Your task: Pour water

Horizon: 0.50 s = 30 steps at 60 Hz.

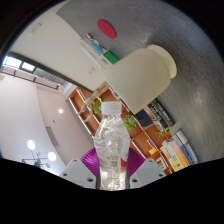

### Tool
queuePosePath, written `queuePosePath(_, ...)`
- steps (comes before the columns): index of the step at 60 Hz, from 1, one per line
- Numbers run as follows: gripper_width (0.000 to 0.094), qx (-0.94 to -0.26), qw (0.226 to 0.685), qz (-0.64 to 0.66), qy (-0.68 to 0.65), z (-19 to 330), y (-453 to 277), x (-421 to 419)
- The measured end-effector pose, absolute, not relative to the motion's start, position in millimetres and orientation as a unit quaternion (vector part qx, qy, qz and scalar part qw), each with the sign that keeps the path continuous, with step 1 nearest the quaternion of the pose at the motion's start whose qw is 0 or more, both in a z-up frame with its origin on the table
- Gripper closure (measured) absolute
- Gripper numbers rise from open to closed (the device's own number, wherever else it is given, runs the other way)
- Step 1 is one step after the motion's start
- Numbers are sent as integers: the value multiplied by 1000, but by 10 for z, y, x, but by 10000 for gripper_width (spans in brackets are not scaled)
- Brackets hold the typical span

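A clear plastic water bottle (111, 140) with a white cap and a pale label stands upright between my fingers. My gripper (112, 165) is shut on the bottle, with the purple pads (90, 162) pressing on its lower body from both sides. The bottle is lifted and the view is tilted, with the room showing behind it. No cup or other vessel is in view.
Behind the bottle are wooden shelves (150, 125) with plants and books, a white wall panel (60, 45), a grey ceiling with a red round spot (106, 28), and bright windows (20, 65) to the left.
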State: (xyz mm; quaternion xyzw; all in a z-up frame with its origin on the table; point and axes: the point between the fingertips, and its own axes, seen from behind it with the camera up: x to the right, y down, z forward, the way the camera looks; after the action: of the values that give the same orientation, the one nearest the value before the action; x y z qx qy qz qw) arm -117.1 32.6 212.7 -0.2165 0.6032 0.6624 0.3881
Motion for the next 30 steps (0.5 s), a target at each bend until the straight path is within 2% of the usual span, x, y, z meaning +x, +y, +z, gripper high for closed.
queuePosePath(11,574,-214,374,666,608,2106,355,-1107)
queuePosePath(18,573,-249,385,663,592,2197,371,-1221)
queuePosePath(24,573,-309,432,632,564,2377,349,-1269)
queuePosePath(30,572,-425,531,561,472,2741,327,-1331)
